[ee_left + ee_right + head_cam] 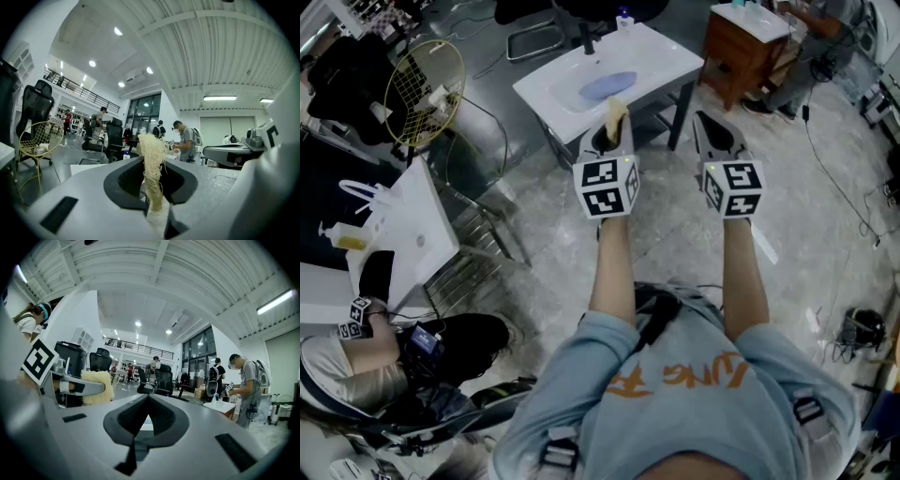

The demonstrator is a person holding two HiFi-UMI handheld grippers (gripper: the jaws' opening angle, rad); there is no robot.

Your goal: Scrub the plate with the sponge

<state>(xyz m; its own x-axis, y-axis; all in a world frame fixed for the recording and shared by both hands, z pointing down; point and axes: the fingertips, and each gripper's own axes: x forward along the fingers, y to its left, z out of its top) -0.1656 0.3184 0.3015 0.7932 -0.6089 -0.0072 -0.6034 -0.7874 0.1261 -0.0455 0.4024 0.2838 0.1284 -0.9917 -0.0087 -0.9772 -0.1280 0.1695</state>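
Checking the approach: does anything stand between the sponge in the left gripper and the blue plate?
Nothing visible does. The sponge, clamped in the left gripper, points toward the plate in the sink, with only open air between them. The tap stands beyond the plate, out of the way.

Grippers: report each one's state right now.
Left gripper: closed on the sponge.
Right gripper: closed, nothing between its jaws.
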